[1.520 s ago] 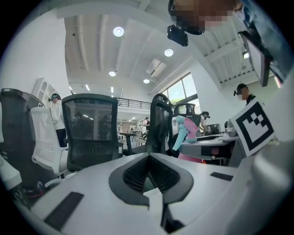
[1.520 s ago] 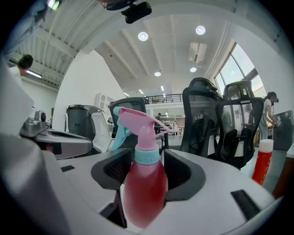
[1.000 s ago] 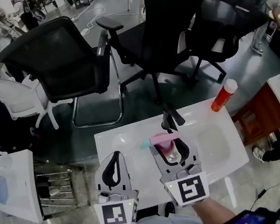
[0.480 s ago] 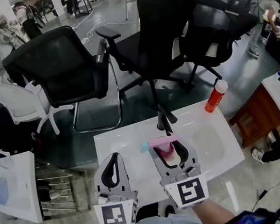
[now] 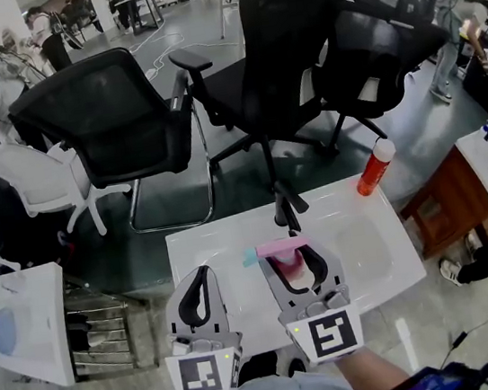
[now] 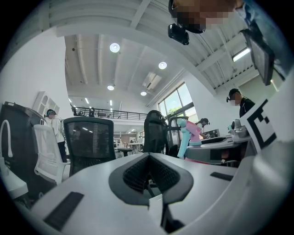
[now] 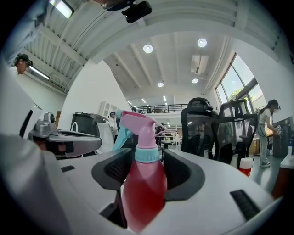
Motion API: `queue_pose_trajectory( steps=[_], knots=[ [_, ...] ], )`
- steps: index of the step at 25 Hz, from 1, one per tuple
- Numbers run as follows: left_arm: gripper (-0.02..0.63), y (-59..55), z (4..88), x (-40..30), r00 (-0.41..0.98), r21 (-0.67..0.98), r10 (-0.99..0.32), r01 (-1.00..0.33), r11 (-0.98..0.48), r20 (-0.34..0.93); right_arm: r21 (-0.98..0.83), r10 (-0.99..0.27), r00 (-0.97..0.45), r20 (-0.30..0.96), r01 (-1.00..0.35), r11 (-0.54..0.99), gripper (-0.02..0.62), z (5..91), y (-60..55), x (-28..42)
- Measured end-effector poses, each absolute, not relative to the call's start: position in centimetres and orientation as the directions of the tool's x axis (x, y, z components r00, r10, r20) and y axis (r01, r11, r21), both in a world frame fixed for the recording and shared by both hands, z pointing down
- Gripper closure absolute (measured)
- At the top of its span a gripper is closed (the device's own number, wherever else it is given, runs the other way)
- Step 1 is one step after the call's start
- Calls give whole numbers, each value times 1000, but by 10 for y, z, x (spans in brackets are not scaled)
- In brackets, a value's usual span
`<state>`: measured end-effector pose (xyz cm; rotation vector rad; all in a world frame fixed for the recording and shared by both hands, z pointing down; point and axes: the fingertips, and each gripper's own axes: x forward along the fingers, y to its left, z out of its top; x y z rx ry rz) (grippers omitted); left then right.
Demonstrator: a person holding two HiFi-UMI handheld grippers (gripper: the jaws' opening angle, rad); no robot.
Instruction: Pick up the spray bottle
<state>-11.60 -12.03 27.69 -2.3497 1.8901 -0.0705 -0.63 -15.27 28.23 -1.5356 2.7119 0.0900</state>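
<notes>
In the head view a white bag stands at 9 o'clock from the table. A wire rack is between the bag and the table. Farther back, at 10 o'clock, there is a white chair. Three black chairs stand side by side on the grey floor, at 12 o'clock from the table.

The table is white and glossy. The left gripper is over its near left part. Its jaws are together and nothing is between them. Just at 3 o'clock from it, the right gripper is clamped on the spray bottle, with the pads pressing on its red body. The spray bottle is upright over the near middle of the table, and its pink head points toward 9 o'clock. Whether its bottom touches the table cannot be told.

An orange bottle with a white cap is at the far right corner of the table, at 2 o'clock, well apart from both grippers. A brown cabinet is beside the table at 3 o'clock.

The room is a large hall with a white ceiling, round lamps and tall windows.
</notes>
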Motion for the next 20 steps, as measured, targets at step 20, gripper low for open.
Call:
queue_pose_trajectory(
  steps=[20],
  knots=[
    [590,-126,276,-102,235,-124,-971,-966,-227,-48,36,-865,-496,-71,-868,495,367,278,-159,9]
  ],
)
